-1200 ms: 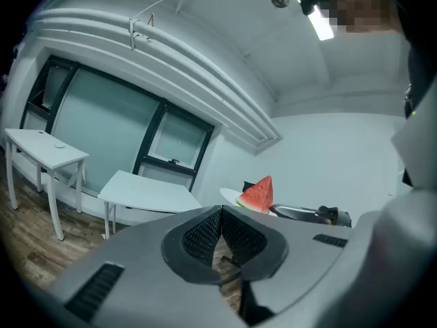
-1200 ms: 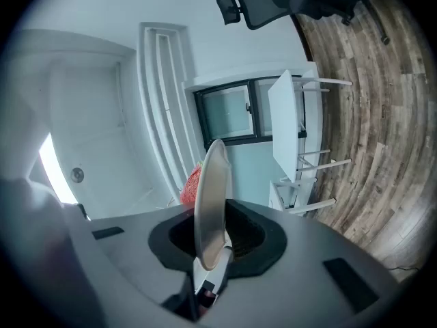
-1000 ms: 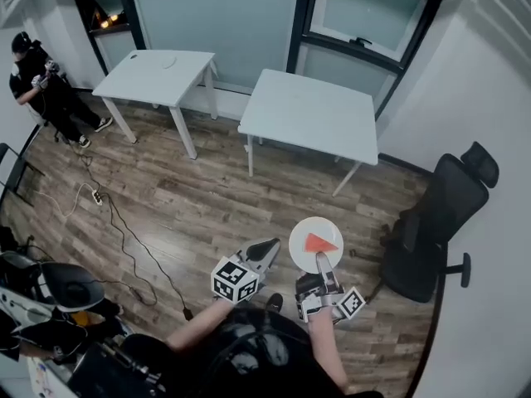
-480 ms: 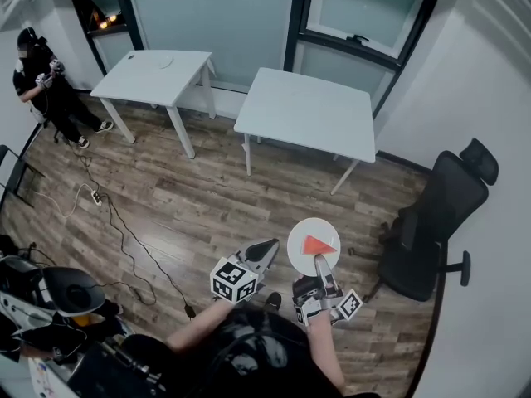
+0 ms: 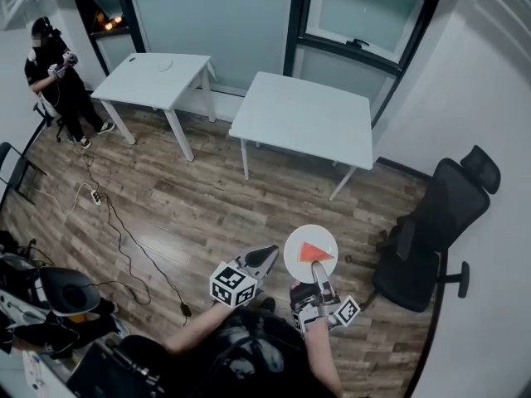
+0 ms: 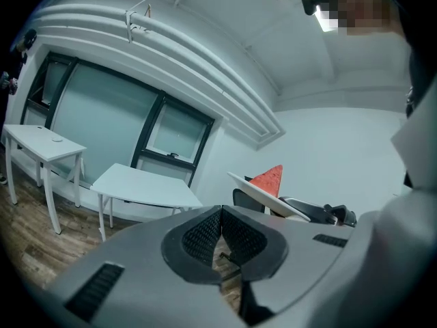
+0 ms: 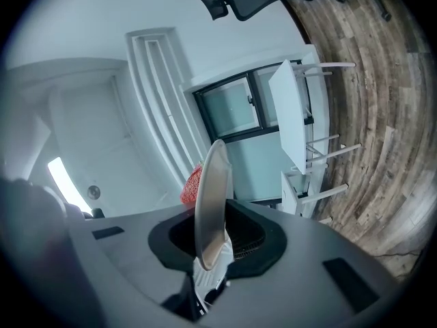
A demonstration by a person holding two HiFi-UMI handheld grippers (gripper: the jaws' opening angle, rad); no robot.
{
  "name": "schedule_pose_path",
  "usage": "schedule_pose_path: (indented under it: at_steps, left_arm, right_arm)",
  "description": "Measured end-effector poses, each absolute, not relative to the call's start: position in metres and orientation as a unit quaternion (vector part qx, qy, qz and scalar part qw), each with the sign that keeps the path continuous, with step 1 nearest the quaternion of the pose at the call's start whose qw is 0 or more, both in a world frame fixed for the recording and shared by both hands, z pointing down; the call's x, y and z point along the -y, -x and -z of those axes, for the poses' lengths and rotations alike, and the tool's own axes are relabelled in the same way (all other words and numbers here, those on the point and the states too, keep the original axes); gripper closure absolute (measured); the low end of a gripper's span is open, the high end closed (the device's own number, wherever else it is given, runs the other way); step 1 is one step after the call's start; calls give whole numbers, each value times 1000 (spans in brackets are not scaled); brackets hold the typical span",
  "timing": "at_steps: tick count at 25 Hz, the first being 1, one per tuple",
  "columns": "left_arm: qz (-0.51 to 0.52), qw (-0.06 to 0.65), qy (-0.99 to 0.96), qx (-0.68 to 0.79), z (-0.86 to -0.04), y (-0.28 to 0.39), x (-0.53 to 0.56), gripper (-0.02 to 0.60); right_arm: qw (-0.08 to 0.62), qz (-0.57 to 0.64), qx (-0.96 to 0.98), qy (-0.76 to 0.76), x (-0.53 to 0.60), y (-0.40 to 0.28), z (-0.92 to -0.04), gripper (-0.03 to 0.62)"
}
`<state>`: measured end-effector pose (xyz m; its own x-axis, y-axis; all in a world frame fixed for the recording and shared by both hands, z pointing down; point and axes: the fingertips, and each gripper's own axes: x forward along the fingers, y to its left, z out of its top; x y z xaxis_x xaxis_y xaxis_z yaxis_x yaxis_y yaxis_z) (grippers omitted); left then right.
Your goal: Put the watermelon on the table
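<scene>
Right tool [image 5: 318,270]: clamped on plate [image 5: 296,262] rim, watermelon slice [image 5: 316,251] aboard.
Left tool [image 5: 270,254]: jaws together, empty.
Change: white surface [image 5: 303,118] at 12 o'clock slightly nearer; placement pending.

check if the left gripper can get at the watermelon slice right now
Probably yes: the left gripper is beside the plate the right gripper holds, and the watermelon slice lies uncovered on it. The left jaws are shut and must open first.

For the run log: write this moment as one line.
right gripper: shut on plate | watermelon: on plate | left gripper: shut, empty
</scene>
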<state>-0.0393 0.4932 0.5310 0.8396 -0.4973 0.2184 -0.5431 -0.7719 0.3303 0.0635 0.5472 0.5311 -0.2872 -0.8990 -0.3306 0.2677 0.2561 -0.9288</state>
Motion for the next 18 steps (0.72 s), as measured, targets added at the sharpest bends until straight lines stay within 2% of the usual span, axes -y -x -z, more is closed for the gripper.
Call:
schedule_pose_path:
  at_steps: [6, 18]
  left_arm:
    - [-68, 193, -934, 293, -538, 40, -474, 575]
    - [-47, 194, -934, 296, -530, 68, -329, 575]
  right_arm:
    - [518, 569, -590, 244, -517, -55, -539, 526]
    - [497, 569, -605, 252, -369, -35, -535, 526]
